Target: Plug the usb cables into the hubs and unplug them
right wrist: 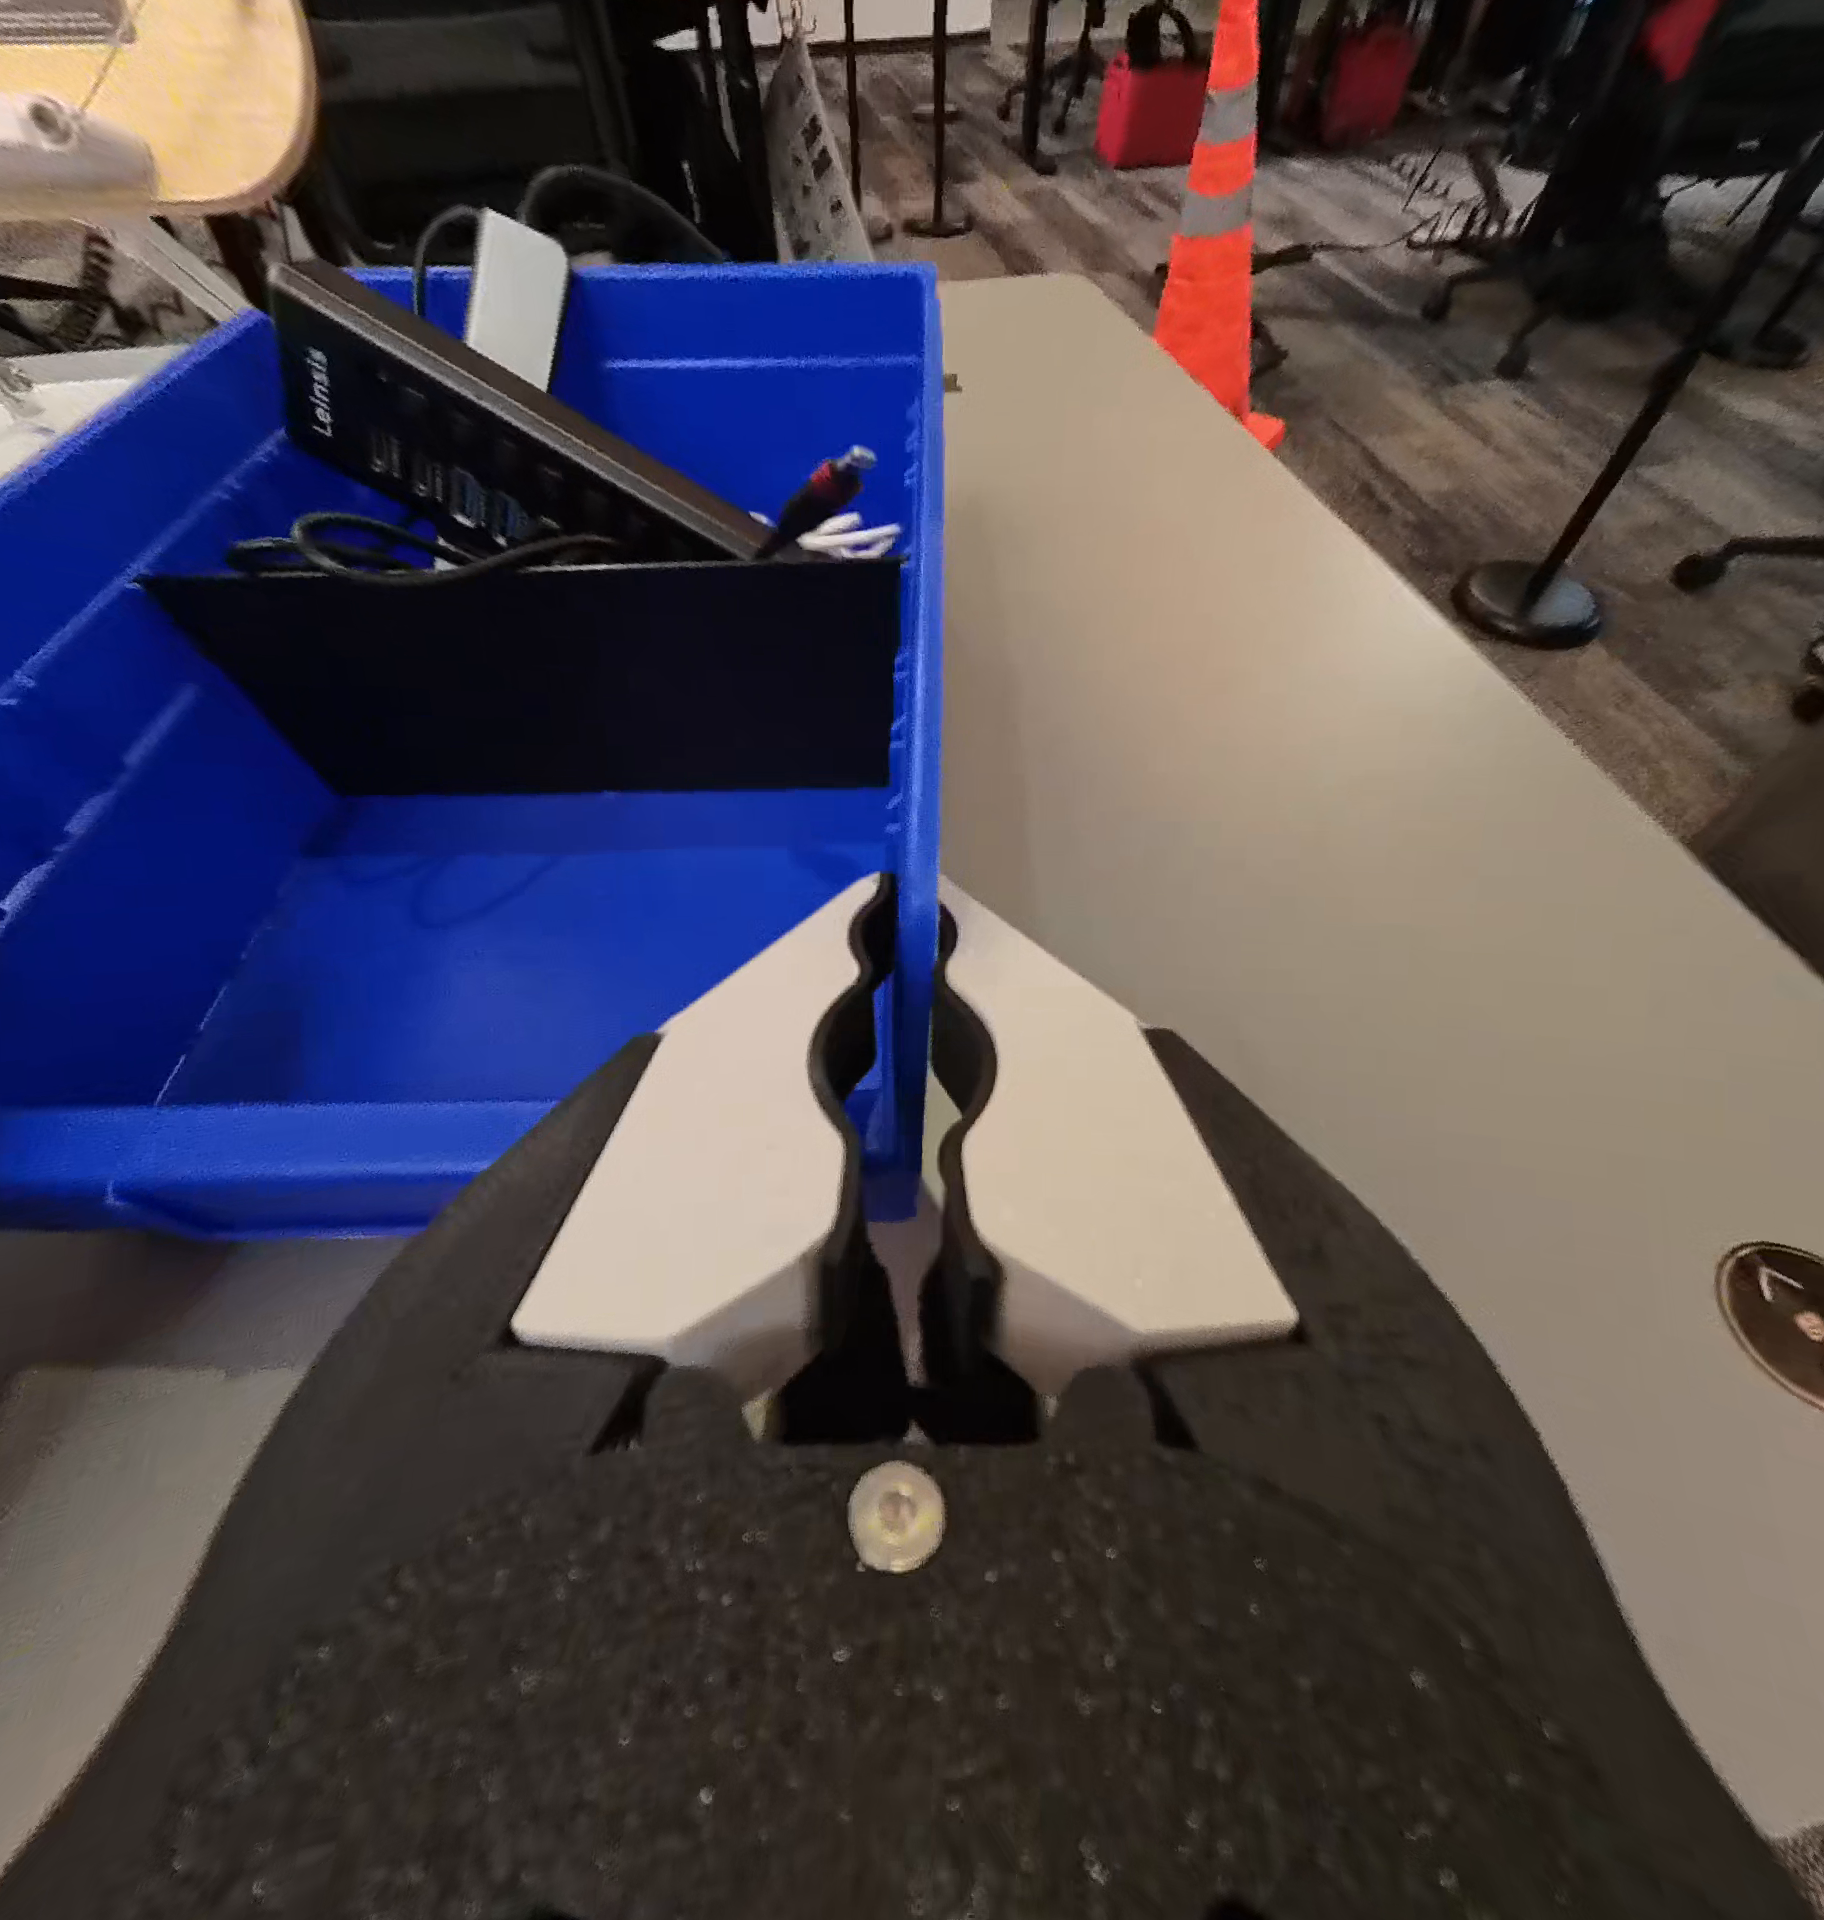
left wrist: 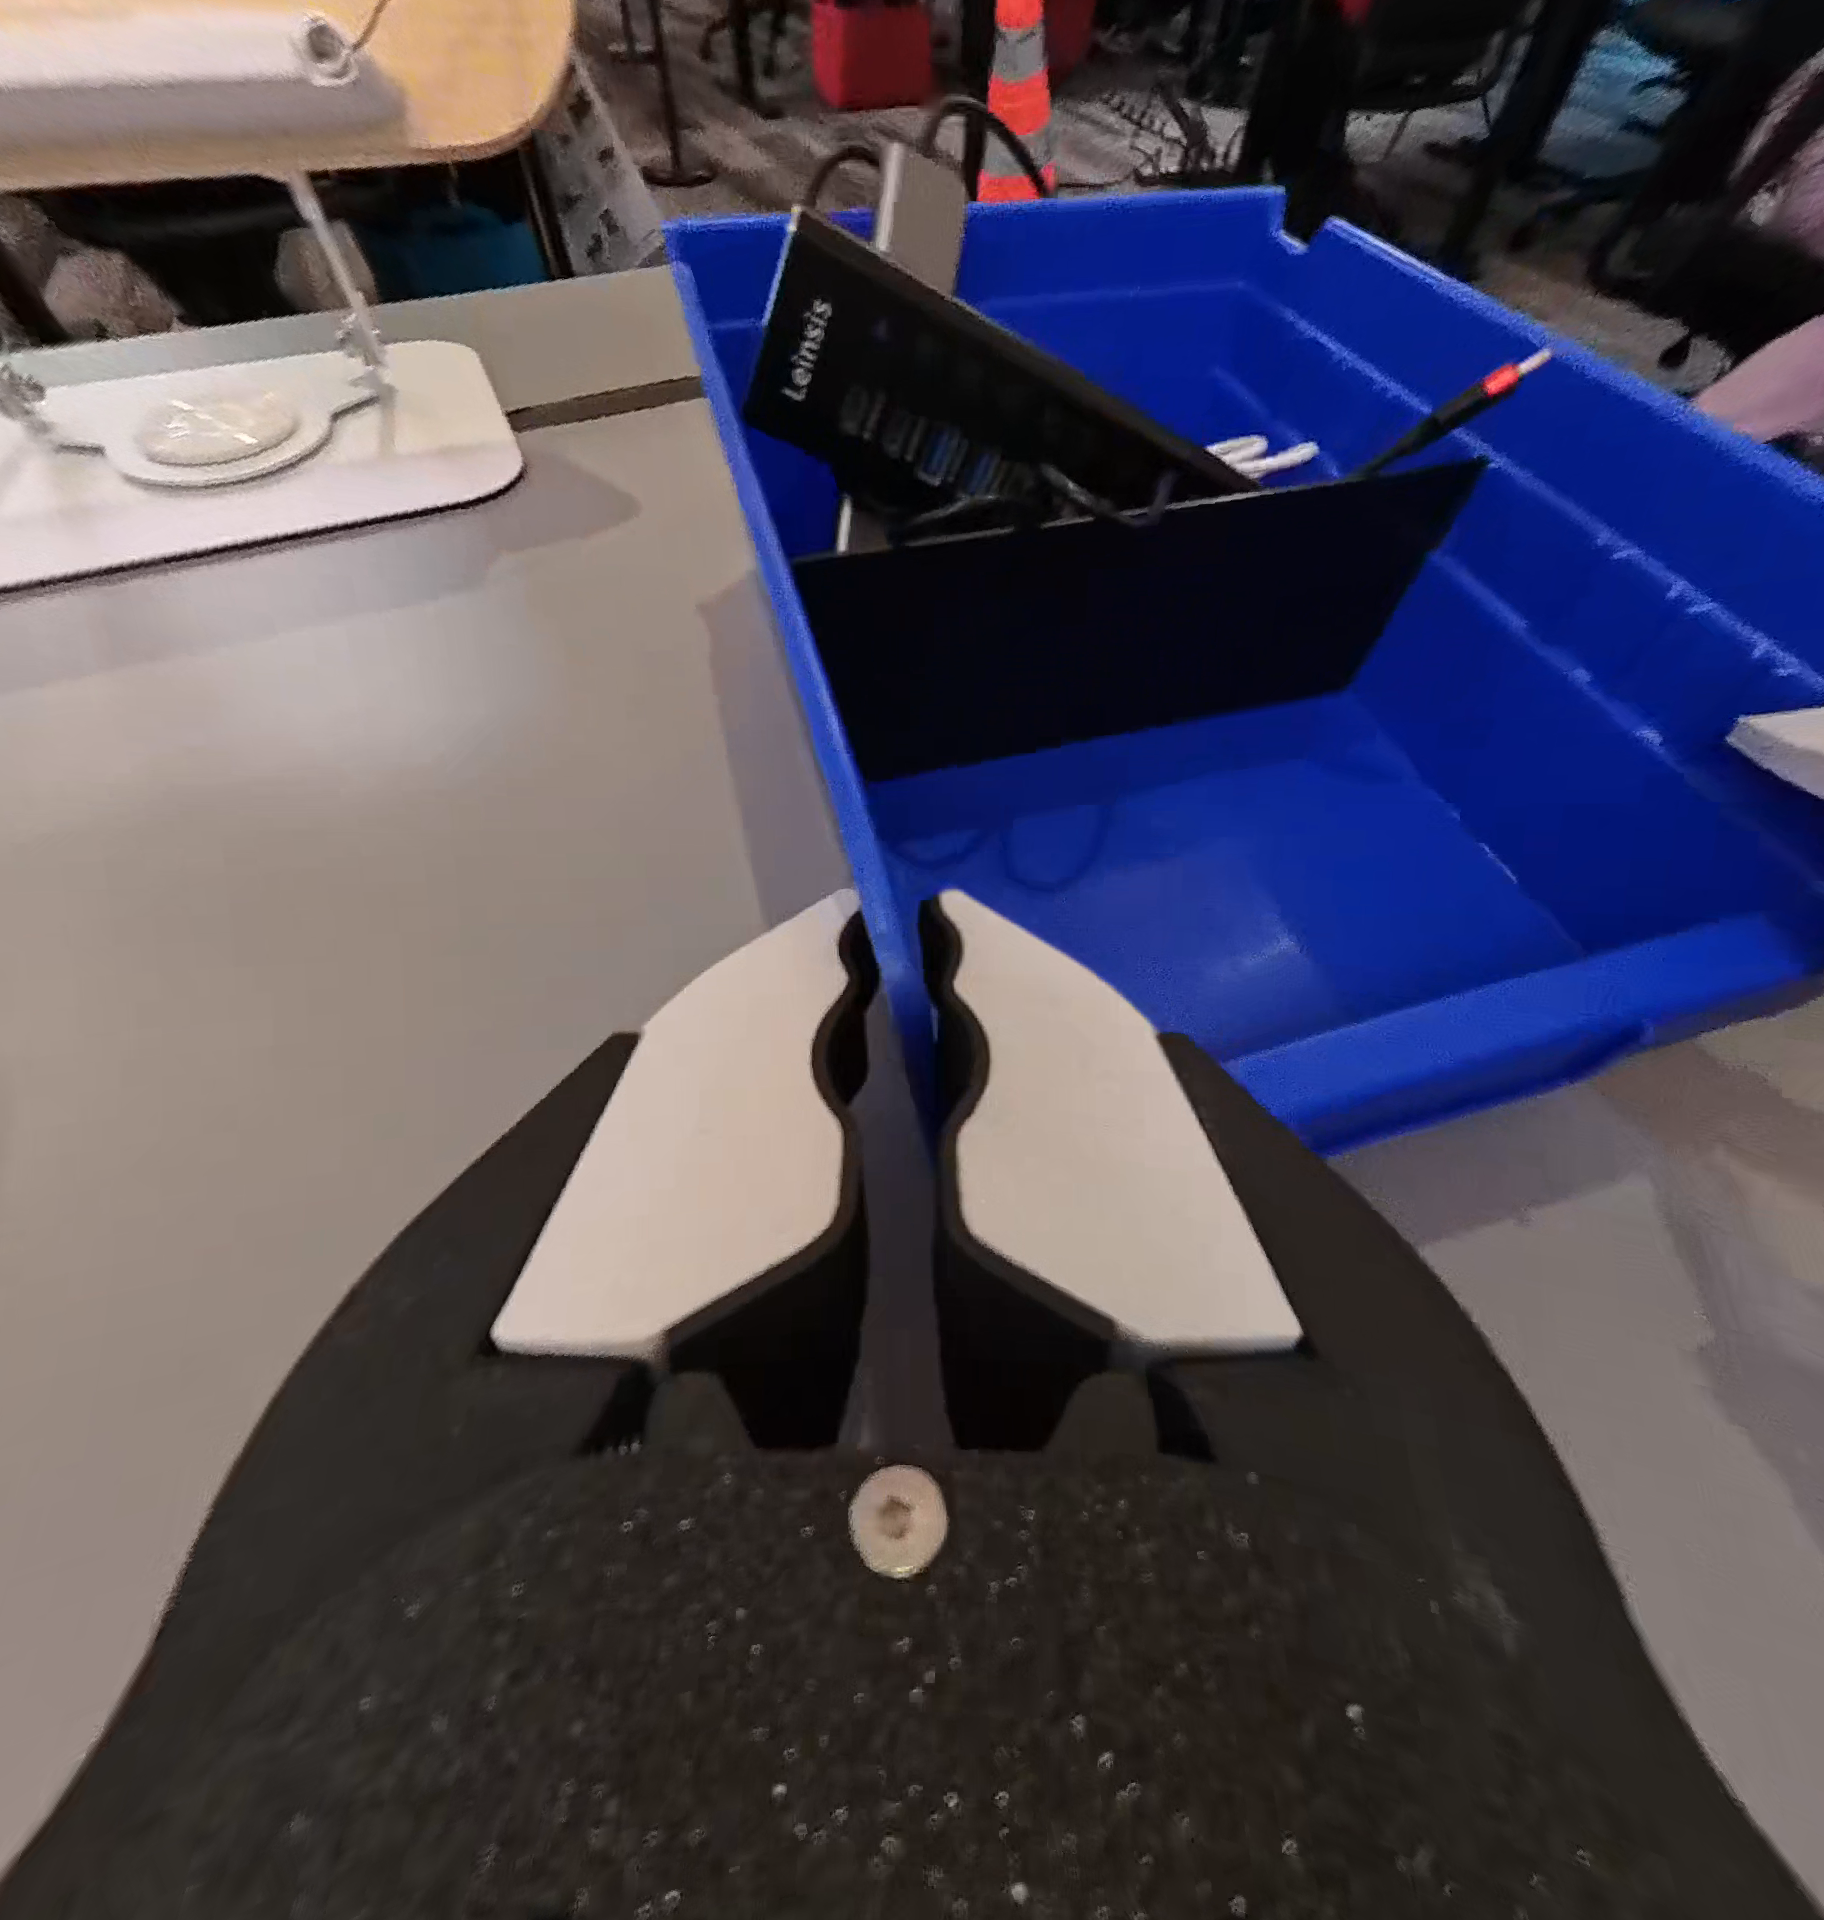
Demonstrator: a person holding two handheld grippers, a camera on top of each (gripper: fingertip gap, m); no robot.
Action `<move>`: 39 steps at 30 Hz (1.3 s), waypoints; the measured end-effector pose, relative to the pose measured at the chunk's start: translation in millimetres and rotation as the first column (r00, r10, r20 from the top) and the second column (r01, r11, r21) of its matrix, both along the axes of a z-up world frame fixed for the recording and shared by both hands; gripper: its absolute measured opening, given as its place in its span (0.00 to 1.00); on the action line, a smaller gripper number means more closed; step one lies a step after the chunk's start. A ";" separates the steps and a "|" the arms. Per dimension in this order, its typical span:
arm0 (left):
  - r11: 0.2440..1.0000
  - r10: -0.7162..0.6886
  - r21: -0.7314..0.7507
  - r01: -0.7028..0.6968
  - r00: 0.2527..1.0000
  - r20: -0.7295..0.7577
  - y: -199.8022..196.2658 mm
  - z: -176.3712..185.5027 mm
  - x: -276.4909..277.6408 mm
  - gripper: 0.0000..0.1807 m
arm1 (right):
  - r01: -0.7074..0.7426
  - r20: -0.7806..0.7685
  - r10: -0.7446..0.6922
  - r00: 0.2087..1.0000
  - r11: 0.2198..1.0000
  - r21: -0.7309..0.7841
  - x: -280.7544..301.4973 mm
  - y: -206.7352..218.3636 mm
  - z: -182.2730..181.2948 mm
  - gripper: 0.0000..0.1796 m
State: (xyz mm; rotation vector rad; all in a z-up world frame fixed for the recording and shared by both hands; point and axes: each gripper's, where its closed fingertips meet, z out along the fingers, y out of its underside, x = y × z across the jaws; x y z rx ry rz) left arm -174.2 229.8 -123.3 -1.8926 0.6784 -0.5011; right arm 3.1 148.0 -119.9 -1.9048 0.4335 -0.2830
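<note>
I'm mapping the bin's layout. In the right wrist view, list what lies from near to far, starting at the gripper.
right gripper closed on the blue bin's side wall → empty near compartment → black divider → black USB hub leaning among cables → grey hub propped at the far wall.

The left wrist view looks forward along the left gripper (left wrist: pixel 897 925), low over the grey table (left wrist: pixel 316 883), very near the blue bin (left wrist: pixel 1510 1049), whose left wall runs between the fingertips. The right wrist view looks forward along the right gripper (right wrist: pixel 913 914), equally near, with the bin's (right wrist: pixel 368 1153) right wall between its tips. Both face away toward the bin's far end and share its black divider (left wrist: pixel 1095 634) (right wrist: pixel 575 675), the tilted black hub (left wrist: pixel 949 384) (right wrist: pixel 492 436) behind it, and an orange cone (left wrist: pixel 1017 104) (right wrist: pixel 1214 208) beyond.
</note>
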 end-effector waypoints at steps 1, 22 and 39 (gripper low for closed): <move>1.000 0.011 -0.008 -0.011 1.000 0.017 0.5 0.6 -4.6 0.03 | 0.003 0.030 -0.003 1.000 1.000 0.012 -4.7 0.1 4.6 0.01; 0.992 0.121 0.042 -0.120 0.992 -0.033 51.6 3.3 -221.0 0.06 | -0.265 -0.002 0.265 0.964 0.964 0.001 -209.5 98.0 -3.2 0.01; 0.898 0.439 -0.040 -0.439 0.898 0.003 98.2 17.4 -504.1 0.40 | -0.683 0.051 0.683 0.728 0.717 0.139 -297.1 -7.2 29.7 0.11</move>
